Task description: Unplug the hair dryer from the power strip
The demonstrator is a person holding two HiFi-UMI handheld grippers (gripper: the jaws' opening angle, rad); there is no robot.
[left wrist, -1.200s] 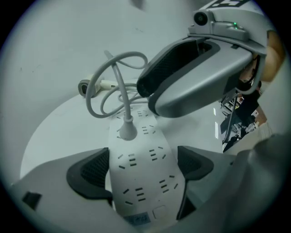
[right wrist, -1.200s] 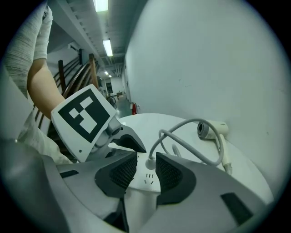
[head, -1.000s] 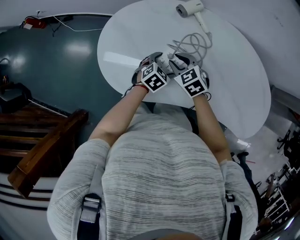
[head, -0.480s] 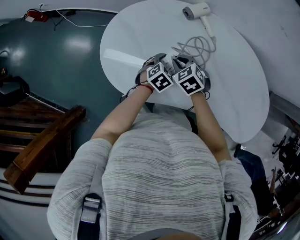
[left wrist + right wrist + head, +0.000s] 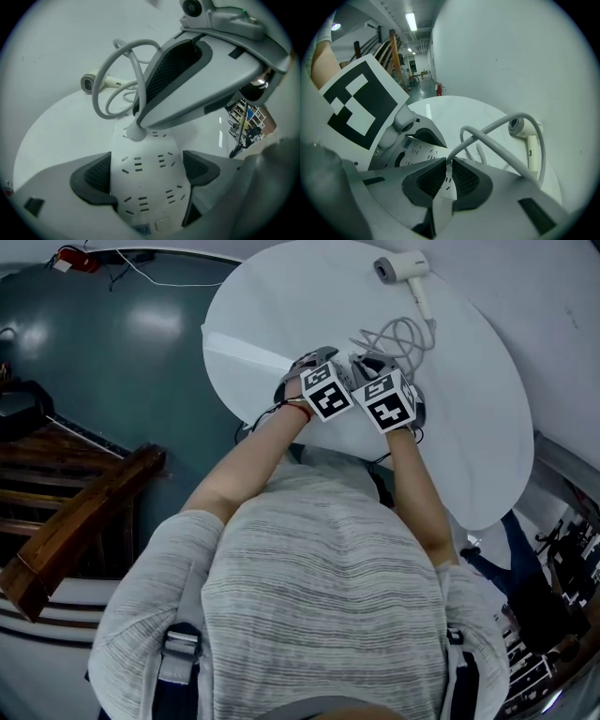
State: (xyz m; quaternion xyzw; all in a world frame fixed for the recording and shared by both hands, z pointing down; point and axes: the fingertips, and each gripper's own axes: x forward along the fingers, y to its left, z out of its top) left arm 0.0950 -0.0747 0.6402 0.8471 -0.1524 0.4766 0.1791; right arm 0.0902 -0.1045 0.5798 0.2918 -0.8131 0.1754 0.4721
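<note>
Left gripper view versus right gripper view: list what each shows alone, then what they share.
Left only: the left hand-held gripper shut across the power strip and its sides. Right only: the right hand-held gripper pinching the plug, a marker cube, a lit corridor. Both: hair dryer, looped cable, white table, part of the strip.

Bare tabletop (image 5: 262, 315) open at left, coiled cord (image 5: 137, 77) and hair dryer (image 5: 403, 266) crowding the far side

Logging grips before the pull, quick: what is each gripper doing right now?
Left gripper: shut on the white plastic power strip.
Right gripper: shut on the hair dryer's white plug.
</note>
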